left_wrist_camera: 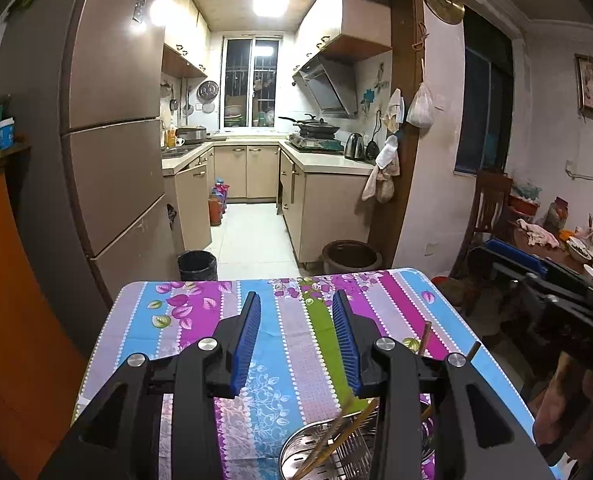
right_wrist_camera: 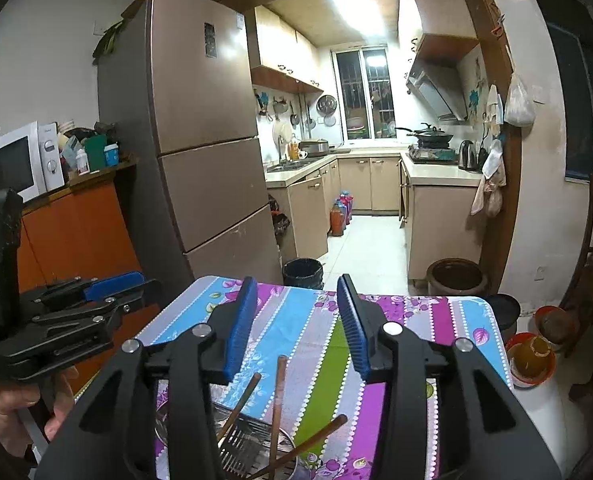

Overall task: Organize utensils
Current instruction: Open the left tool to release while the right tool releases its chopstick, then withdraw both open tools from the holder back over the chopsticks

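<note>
The landmark is the steel holder [right_wrist_camera: 256,444], a perforated utensil caddy standing on the desk [right_wrist_camera: 416,320] at its near edge, under both cameras.

The right tongs [right_wrist_camera: 296,320] stand part open, blue pads apart, with nothing between them. The holder lies straight below and just in front of them. Out of it rise brown chopsticks [right_wrist_camera: 280,396]: one stands close to upright, one leans left, one slants low to the right. Their long axes run from the holder up toward the tongs, and the upright one's tip ends just under the gap between the pads.

The left tongs [left_wrist_camera: 296,340] are likewise part open and empty. From them the holder [left_wrist_camera: 328,444] lies below and to the right, partly hidden behind the right finger [left_wrist_camera: 344,340]. Pale sticks lean inside it, blurred; two brown tips [left_wrist_camera: 426,336] show beyond that finger.

So the right tongs look the nearer and better lined up: the upright chopstick sits almost between their pads, while the left tongs would have to shift rightward to reach anything in the holder.

No loose utensils show on the desk beyond the holder, so the sorting probably starts with a stick drawn upward out of the holder along its own length.
</note>
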